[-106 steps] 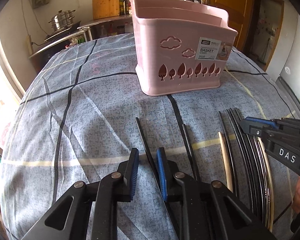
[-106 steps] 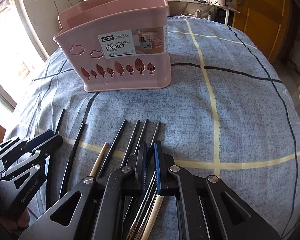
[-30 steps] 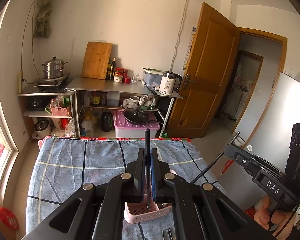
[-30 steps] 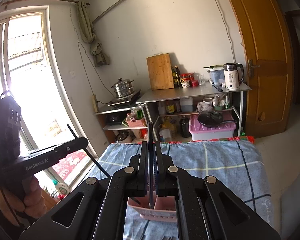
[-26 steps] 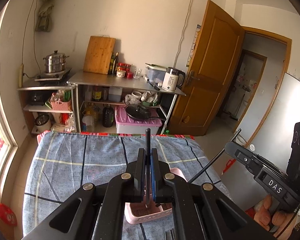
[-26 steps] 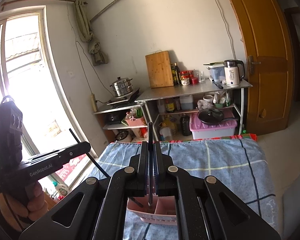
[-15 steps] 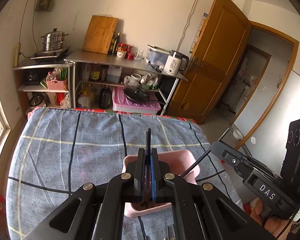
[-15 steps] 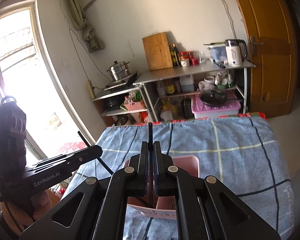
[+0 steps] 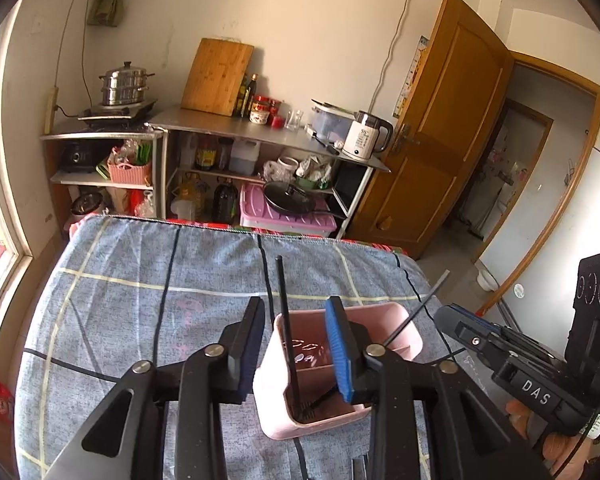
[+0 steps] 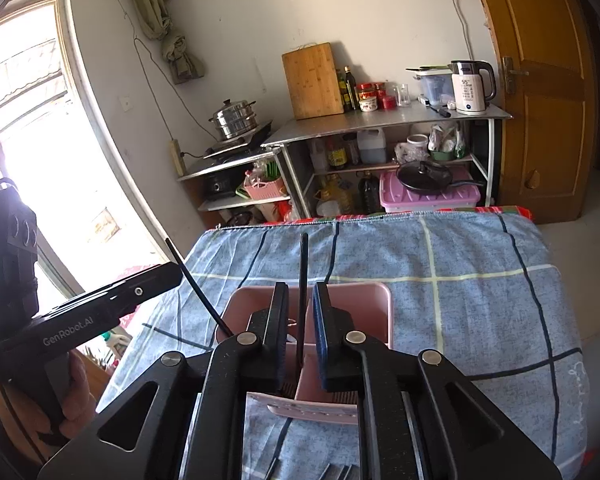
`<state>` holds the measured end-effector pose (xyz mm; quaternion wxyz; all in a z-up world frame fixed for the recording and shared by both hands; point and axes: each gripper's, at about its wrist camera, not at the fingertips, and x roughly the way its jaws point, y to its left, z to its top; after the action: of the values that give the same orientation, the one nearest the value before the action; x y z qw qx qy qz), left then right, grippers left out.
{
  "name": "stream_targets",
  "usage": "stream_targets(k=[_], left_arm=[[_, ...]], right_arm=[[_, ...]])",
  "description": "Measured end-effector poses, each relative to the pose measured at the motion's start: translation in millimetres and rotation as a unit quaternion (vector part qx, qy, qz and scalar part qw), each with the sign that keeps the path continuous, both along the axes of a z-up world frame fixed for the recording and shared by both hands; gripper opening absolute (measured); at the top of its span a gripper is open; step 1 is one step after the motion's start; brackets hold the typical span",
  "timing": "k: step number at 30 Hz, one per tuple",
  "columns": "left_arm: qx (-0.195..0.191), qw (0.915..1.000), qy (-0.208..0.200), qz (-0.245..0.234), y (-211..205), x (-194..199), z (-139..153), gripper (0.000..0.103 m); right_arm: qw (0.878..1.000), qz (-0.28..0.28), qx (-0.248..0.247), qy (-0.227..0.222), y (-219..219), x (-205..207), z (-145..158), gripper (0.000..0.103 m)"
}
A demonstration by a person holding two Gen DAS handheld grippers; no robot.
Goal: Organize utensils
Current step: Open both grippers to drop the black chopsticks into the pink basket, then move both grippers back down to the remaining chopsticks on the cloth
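Observation:
A pink utensil basket (image 9: 384,322) (image 10: 382,300) stands on the blue checked tablecloth (image 9: 120,320), right below both grippers. My left gripper (image 9: 294,304) is over it with its jaws opening. A black chopstick (image 9: 281,280) stands upright between the pads, untouched, its lower end in the basket. My right gripper (image 10: 300,288) is opening too, with a second black chopstick (image 10: 303,264) standing free in the gap, its foot in the basket. Each wrist view also shows the other gripper from the side, the right gripper (image 9: 446,318) and the left gripper (image 10: 176,276).
More loose utensils (image 10: 340,472) lie on the cloth at the near edge. Behind the table's far edge stands a steel kitchen rack (image 9: 260,132) with a kettle, a cutting board and a steamer pot. A wooden door (image 9: 440,140) is on the right, a window (image 10: 20,140) on the left.
Both grippers came down over the basket with their chopsticks clamped upright. Their jaws have now parted and both chopsticks stand loose in the basket.

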<state>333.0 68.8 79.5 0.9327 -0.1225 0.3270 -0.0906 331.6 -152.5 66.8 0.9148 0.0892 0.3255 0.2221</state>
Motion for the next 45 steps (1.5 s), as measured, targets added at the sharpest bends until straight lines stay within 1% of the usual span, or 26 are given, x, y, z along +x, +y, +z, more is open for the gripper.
stream_targets(k=[4,7,11,14,17,21,26,28,34,38,45], left_arm=[[-0.003,0.9997,-0.022,0.007,4,-25,8,0.033],[0.006,0.9993,-0.036,0.003,0,-50,9,0.033],[0.007,0.9986,-0.052,-0.003,-7,-88,5,0.033],[0.005,0.9978,-0.065,-0.008,-14,-121,0,0.033],[0.012,0.997,-0.075,-0.012,-24,-154,-9,0.033],[0.013,0.9963,-0.084,-0.015,-33,-195,-24,0.033],[0.013,0.9969,-0.077,-0.007,-37,-230,-43,0.033],[0.016,0.9971,-0.074,-0.003,-36,-239,-50,0.033],[0.014,0.9982,-0.058,0.001,-35,-260,-71,0.033],[0.016,0.9987,-0.049,-0.005,-37,-262,-80,0.033],[0.014,0.9991,-0.038,-0.007,-38,-261,-90,0.033]], right_arm=[[1.0,-0.004,0.001,-0.013,-9,-16,7,0.018],[1.0,-0.008,-0.001,-0.02,-14,-33,9,0.019],[1.0,-0.014,0.004,-0.027,-25,-65,5,0.019],[0.999,-0.022,0.006,-0.035,-35,-98,-1,0.019],[0.999,-0.022,0.012,-0.03,-40,-124,-11,0.019],[0.999,-0.022,0.0,-0.028,-42,-157,-25,0.019],[1.0,-0.019,-0.011,-0.017,-45,-190,-46,0.019],[1.0,-0.019,-0.009,-0.003,-47,-200,-57,0.019],[1.0,-0.022,-0.013,0.013,-54,-222,-77,0.019],[0.999,-0.022,-0.021,0.017,-54,-229,-85,0.019],[0.999,-0.021,-0.03,0.021,-51,-229,-91,0.019]])
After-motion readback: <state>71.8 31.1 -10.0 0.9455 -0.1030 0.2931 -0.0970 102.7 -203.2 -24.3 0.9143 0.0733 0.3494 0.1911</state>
